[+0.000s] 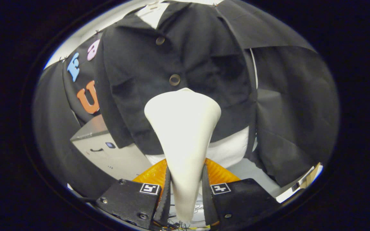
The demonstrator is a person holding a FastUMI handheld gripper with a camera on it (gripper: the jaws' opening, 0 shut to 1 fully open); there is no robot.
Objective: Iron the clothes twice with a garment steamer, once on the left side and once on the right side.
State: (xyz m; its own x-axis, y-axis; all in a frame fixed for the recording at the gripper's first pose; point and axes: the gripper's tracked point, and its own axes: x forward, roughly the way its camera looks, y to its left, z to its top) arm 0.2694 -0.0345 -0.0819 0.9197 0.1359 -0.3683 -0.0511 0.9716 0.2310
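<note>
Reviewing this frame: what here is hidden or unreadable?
- Steamer face: turned away toward the jacket; contact or steam can't be told.
- Jacket below the lower button: hidden by the steamer head.
- Tool shut on the steamer; handle base cut off.

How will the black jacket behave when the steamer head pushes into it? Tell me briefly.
The black jacket probably yields and sways: it hangs loose, with soft folds. The steamer, clamped by the hand-held gripper, looks rigid and smooth, so it likely glides.

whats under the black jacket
A white form shows below the black jacket's hem and at its collar; the rest is covered. The claw is shut on the steamer.
</note>
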